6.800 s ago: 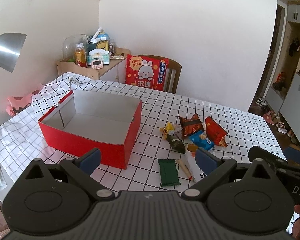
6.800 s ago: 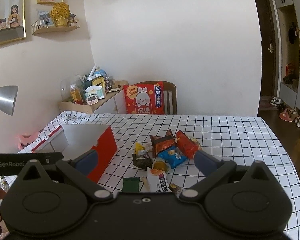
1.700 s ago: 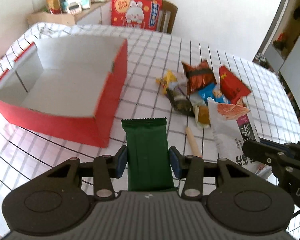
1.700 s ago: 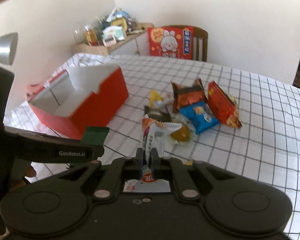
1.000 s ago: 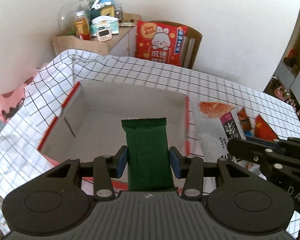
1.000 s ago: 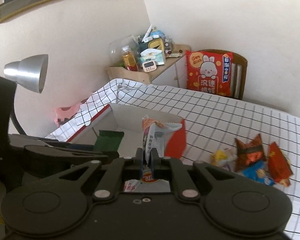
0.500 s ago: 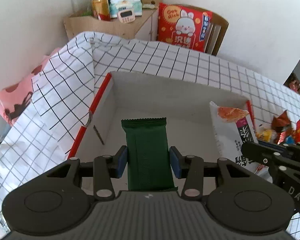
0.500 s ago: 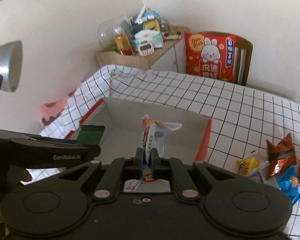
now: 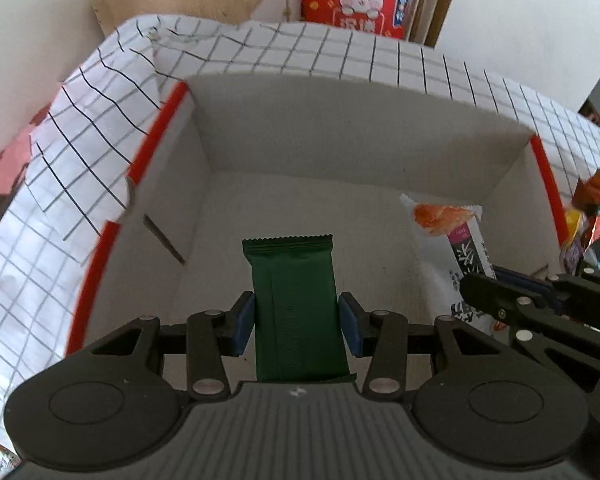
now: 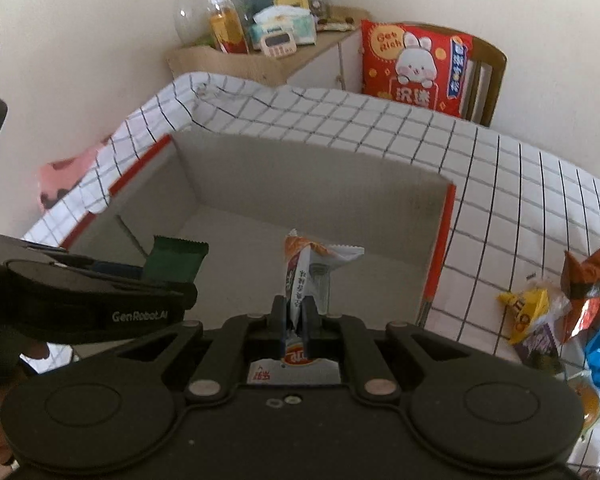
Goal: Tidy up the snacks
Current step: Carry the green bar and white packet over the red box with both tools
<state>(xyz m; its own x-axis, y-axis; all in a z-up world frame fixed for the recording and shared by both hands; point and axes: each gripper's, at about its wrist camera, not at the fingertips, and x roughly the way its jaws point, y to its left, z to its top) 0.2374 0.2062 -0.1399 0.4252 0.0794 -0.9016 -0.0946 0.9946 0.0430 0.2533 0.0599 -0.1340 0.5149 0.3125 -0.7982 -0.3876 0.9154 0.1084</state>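
Green bar (image 9: 298, 308) is clamped by its sides in the left gripper (image 9: 298, 318), held over the open red box (image 9: 542, 176). White packet (image 10: 304, 276) is pinched edge-on in the near-shut right gripper (image 10: 296, 320), also over the box. Loose snacks (image 10: 568, 304) lie on the tablecloth (image 10: 500, 184) right of the box.

Partly hidden and cropped snacks

The green packet's (image 9: 298, 312) lower end sits behind the tongs' body; the loose snack pile (image 10: 572, 312) is cut by the edge.
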